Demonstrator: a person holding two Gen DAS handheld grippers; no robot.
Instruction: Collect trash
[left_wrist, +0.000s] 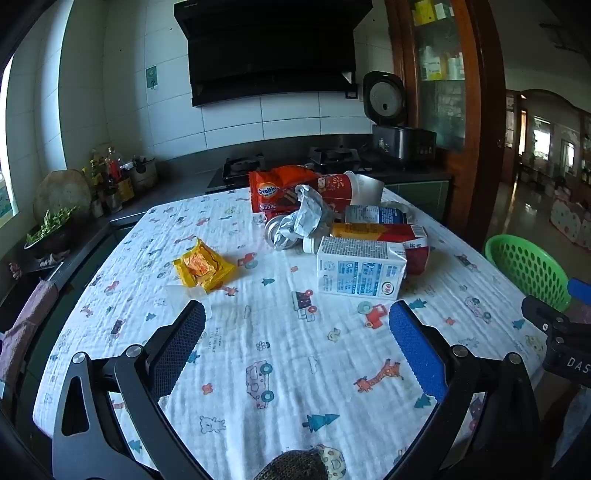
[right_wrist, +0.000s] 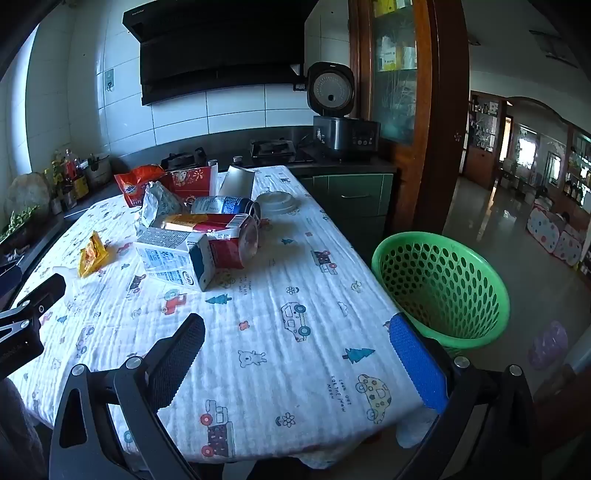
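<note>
Claws both tilted downward over the worktop (left_wrist: 258, 332)! Left claw (left_wrist: 297, 314) spread wide and empty before the milk carton (left_wrist: 360, 267). Right claw (right_wrist: 297, 328) equally spread, empty, beside the green basket (right_wrist: 443, 288).

cartons, cans and wrappers (left_wrist: 354, 236) lie heaped on the table; green basket (right_wrist: 441, 288) stands empty beside it.

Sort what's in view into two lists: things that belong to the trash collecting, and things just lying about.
For the job:
- white milk carton
- yellow wrapper
- red Ovaltine bag
- crumpled silver foil
- red can
- green basket

Just lying about:
- rice cooker
- gas stove
- bottles on the counter
- cartoon tablecloth
</note>
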